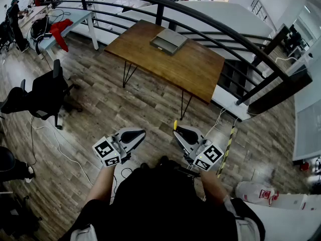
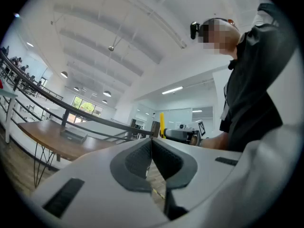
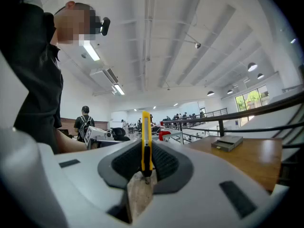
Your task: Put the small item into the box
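Over the wood floor, short of the table (image 1: 193,69): right gripper (image 3: 146,161), jaws clamped on a slim yellow item (image 3: 146,137) that stands upright between them. Left gripper (image 2: 151,151), jaws brought together, nothing between them. Grey box (image 1: 169,40), on the table near its far edge, well apart from both grippers.

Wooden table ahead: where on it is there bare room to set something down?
Nearly all of the wooden table is bare: its right end, and the broad strip between the grey box and the near edge. The only taken spot is the box itself, at the far edge beside the black railing.
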Motion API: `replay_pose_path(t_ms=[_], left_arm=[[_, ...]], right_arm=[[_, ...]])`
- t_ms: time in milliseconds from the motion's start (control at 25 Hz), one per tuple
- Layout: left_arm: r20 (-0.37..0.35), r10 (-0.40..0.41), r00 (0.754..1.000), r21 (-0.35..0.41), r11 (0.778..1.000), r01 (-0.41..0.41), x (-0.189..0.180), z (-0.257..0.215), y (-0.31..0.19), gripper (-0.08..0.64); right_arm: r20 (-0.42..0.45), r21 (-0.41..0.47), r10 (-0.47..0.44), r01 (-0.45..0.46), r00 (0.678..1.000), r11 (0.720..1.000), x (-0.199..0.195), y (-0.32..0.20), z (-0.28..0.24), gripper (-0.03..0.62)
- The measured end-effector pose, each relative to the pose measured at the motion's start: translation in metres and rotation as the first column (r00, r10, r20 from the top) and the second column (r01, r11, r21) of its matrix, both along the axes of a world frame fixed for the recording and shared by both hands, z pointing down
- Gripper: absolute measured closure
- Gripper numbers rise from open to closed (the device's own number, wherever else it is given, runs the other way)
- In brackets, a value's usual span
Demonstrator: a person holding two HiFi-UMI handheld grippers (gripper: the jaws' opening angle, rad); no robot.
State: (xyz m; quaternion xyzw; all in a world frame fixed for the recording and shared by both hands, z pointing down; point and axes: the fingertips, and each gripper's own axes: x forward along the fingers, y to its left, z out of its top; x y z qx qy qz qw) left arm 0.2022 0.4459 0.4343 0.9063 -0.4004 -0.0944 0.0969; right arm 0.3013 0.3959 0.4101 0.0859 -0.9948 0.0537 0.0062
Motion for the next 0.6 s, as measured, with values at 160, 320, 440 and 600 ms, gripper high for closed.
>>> replay_pose_path(t_ms=[160,320,440,600], left_arm=[[-0.009,0.001,1.000,0.010,1.000,-0.001,0.000,-0.002,0.008,0.543],[-0.022,-0.011,1.000,0.009,1.000,0.011,-0.006,0.001,0.012,0.543],[-0.021,-0.015,1.000,-0.003,1.000,0.015,-0.011,0.004,0.013,0.543],[-0.030,-0.016,0.999,-0.001,1.000,0.016,-0.015,0.002,0.012,0.543]], right_arm=[[-0.004,-0.007,0.001,-0.001,1.000,1.000,0.000,0.008,0.001,0.522],[0.003,-0.020,0.010,-0.010,1.000,1.000,-0.004,0.010,0.005,0.522],[-0.004,-0.026,0.011,-0.011,1.000,1.000,-0.009,0.012,0.007,0.522],[0.003,-0.036,0.000,0.000,1.000,0.999,-0.016,0.013,0.004,0.522]])
